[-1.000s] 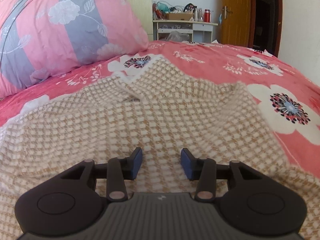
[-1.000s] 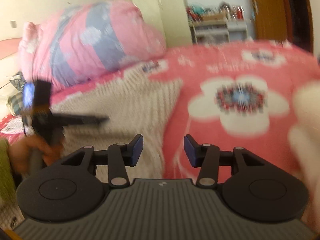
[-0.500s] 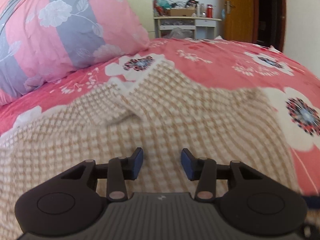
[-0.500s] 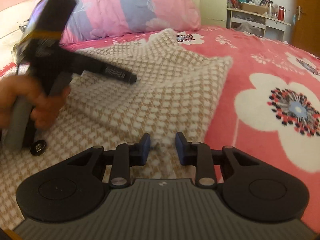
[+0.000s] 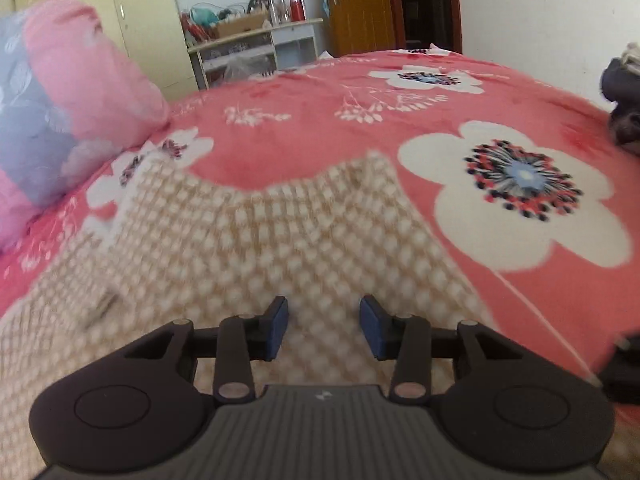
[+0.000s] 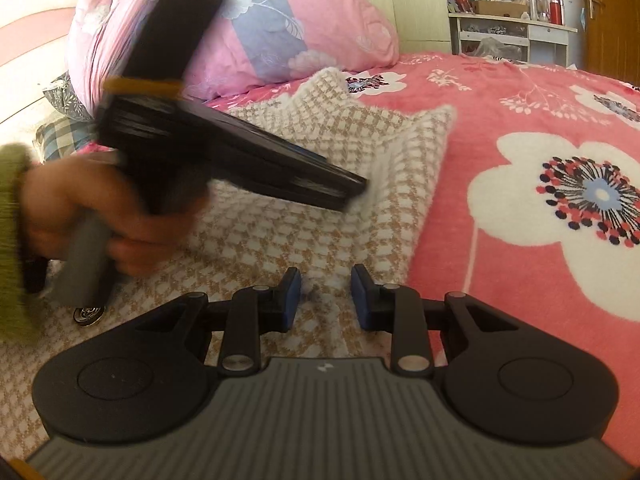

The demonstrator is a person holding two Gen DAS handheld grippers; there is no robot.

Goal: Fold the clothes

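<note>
A cream and tan checked knit garment (image 5: 280, 240) lies spread on the pink flowered bedspread (image 5: 400, 92). My left gripper (image 5: 323, 328) is open and empty, low over the garment near its right edge. In the right wrist view the garment (image 6: 304, 216) fills the left half, and my left gripper (image 6: 352, 196) shows as a blurred black tool held in a hand, its tip over the cloth. My right gripper (image 6: 323, 296) is open, its blue pads (image 6: 291, 300) on either side of a raised fold at the garment's near right edge.
A pink and grey pillow (image 5: 60, 120) lies at the left. A dark pile (image 5: 624, 92) sits on the bed's far right. A white desk (image 5: 256, 48) and a wooden door (image 5: 360, 4) stand beyond the bed. The bedspread (image 6: 540, 140) lies bare to the right.
My left gripper has swung to the right across the garment, toward its right edge. My right gripper has opened a little wider and stays at the garment's near right edge.
</note>
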